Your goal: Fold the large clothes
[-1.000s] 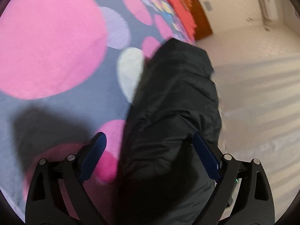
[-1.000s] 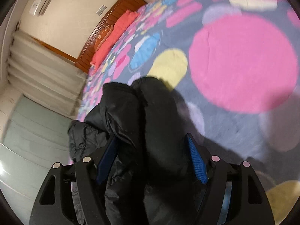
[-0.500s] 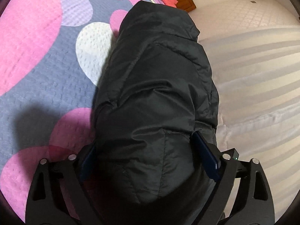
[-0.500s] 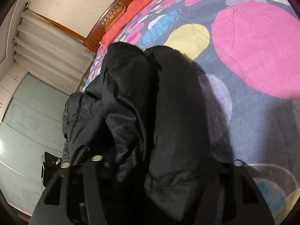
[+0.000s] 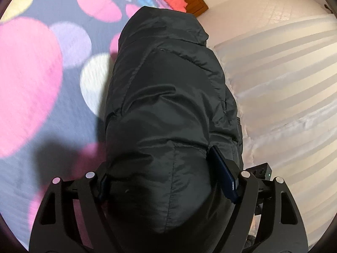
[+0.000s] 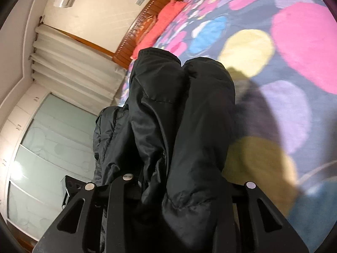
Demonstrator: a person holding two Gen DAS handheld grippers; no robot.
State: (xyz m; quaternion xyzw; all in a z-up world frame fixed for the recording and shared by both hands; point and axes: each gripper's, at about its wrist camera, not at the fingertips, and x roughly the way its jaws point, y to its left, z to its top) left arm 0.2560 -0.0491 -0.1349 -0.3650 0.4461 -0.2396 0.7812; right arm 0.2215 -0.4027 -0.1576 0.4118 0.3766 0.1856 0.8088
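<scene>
My left gripper [image 5: 166, 181] clamps the black padded jacket [image 5: 168, 105], which bulges between its fingers above the spotted bedspread [image 5: 42, 73] near its edge; my right gripper [image 6: 179, 189] grips bunched folds of the jacket too.

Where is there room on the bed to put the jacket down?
Bare quilt lies past the jacket, over the big pink and yellow spots. In the left view, bare quilt shows beside the jacket, around the white spot. Pillows crowd the headboard end.
</scene>
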